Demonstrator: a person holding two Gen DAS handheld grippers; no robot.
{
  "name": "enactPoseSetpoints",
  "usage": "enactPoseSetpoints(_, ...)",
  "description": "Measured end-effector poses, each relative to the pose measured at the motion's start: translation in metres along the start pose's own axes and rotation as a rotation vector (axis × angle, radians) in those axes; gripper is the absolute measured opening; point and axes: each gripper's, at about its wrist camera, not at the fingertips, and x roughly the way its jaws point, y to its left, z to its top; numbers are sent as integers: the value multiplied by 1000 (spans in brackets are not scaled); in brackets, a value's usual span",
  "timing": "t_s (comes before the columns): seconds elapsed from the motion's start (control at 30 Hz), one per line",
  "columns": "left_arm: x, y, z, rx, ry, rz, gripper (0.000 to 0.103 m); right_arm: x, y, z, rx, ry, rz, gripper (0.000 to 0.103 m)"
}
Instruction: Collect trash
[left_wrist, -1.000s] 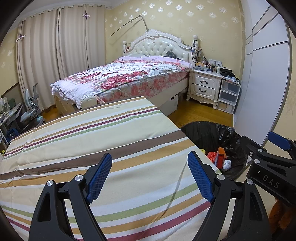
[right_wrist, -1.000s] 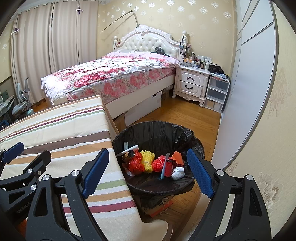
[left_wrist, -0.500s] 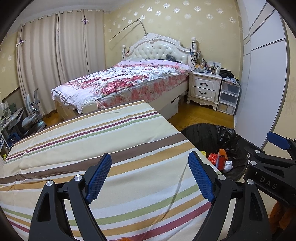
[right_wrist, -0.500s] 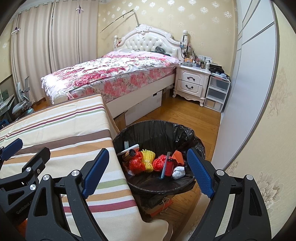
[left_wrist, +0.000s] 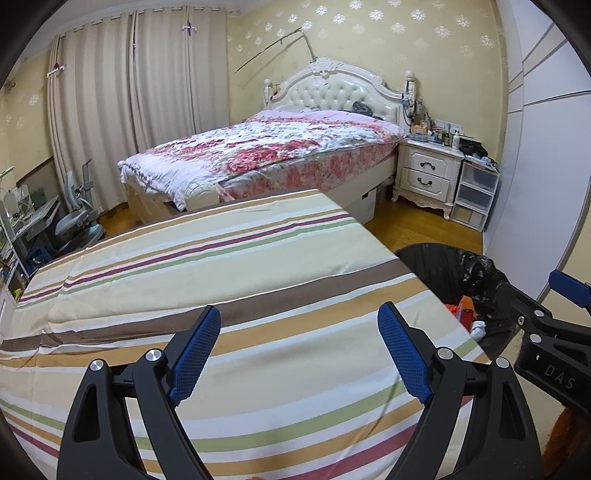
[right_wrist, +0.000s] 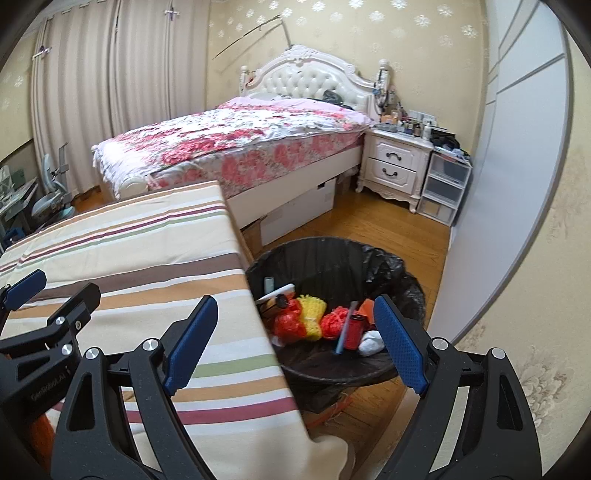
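A black bin with a black liner (right_wrist: 328, 254) stands on the floor at the right edge of the striped table (right_wrist: 122, 243). It holds red and yellow mesh pieces (right_wrist: 306, 319), a red can (right_wrist: 354, 329), a white wad (right_wrist: 371, 341) and other bits. My right gripper (right_wrist: 293, 341) is open and empty, above the bin's near rim. My left gripper (left_wrist: 299, 350) is open and empty over the striped cloth (left_wrist: 221, 266). The bin (left_wrist: 454, 269) shows at right in the left wrist view, with the right gripper's fingers (left_wrist: 567, 286) beside it.
A floral bed (left_wrist: 266, 151) stands beyond the table. A white nightstand (left_wrist: 428, 173) and plastic drawers (left_wrist: 476, 192) are at the back right. A white wardrobe (right_wrist: 517, 147) lines the right. A desk and chair (left_wrist: 74, 218) are at far left. Wood floor surrounds the bin.
Both grippers have drawn slightly back and up; the views have shifted a little. Both stay open and empty.
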Motion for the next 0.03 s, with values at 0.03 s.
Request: enactPoseSetpoints(0.03, 3, 9, -1, -18, 16, 11, 84, 2, 5, 1, -11, 6, 9, 84)
